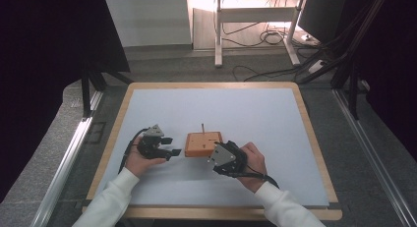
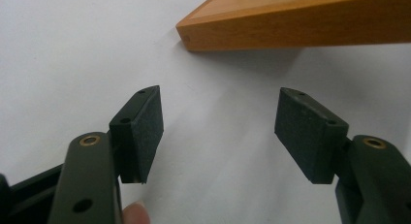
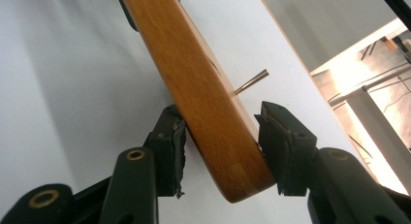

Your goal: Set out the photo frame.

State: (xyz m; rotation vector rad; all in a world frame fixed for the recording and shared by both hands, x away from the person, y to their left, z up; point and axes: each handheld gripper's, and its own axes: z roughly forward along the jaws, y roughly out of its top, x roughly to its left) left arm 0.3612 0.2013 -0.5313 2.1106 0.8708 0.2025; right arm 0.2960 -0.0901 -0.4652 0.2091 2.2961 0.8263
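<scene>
Your right tool (image 3: 220, 136) is clamped on the near corner of the flat orange-brown wooden block (image 3: 194, 83): one pad presses its underside and the other its top face, so that corner looks gripped and perhaps slightly lifted, though I cannot tell whether the far edge rests on the surface. A thin wooden peg (image 3: 252, 81) stands out of the block's top face, just beyond the upper pad. From the high view, the right tool (image 1: 216, 153) sits at the block's (image 1: 203, 144) near right corner, with your hand behind it.

Your left tool (image 2: 218, 132) is spread wide and holds nothing. Its two pads point at the block's (image 2: 300, 25) left side, near it but apart, with bare surface between them. In the high view the left tool (image 1: 169, 146) lies just beside the block's left edge.

The block sits near the front middle of the pale grey-blue mat with a wooden border (image 1: 147, 109), the surface you work on.

As far as I can judge, the work is at an early stage: one side of the block is secured, the other is not yet taken. What seems left is to bring your left tool in on the free edge, close it, and then move or steady the block with both
</scene>
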